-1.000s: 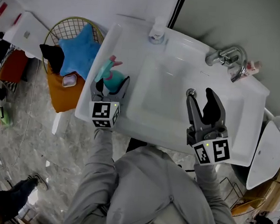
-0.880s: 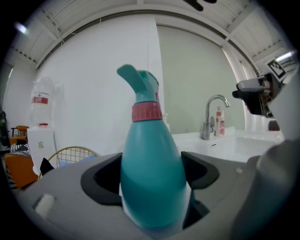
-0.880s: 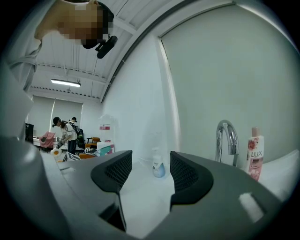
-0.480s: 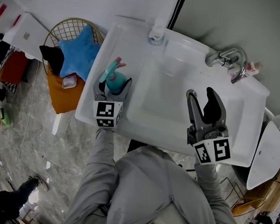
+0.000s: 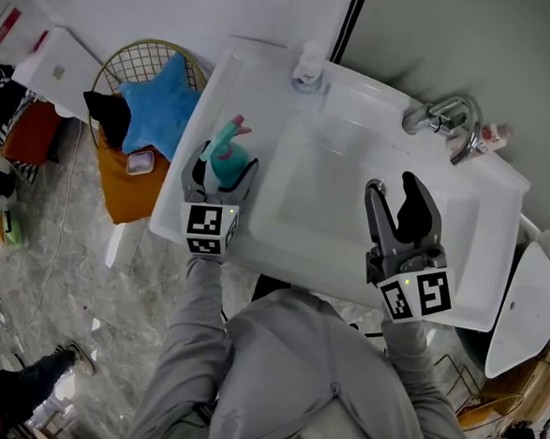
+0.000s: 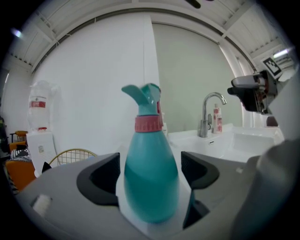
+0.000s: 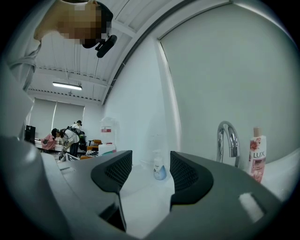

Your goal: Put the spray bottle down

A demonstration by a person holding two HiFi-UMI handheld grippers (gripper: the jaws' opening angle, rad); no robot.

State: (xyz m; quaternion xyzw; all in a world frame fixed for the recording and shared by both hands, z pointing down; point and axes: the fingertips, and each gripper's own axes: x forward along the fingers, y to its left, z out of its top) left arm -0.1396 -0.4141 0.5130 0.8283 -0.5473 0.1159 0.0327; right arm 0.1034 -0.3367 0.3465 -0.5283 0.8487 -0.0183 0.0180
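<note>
A teal spray bottle with a pink collar stands upright on the left ledge of the white sink. In the left gripper view the spray bottle fills the space between the jaws, with a thin white gap on each side. My left gripper is open around the bottle's body. My right gripper hangs open over the right part of the basin near the drain, with nothing between its jaws.
A chrome tap and a pink-labelled bottle sit at the sink's back right. A small soap bottle stands at the back ledge. Left of the sink, a wire basket holds a blue star cushion.
The left gripper and the spray bottle between its jaws have shifted slightly right along the sink's ledge. The right gripper has stayed put.
</note>
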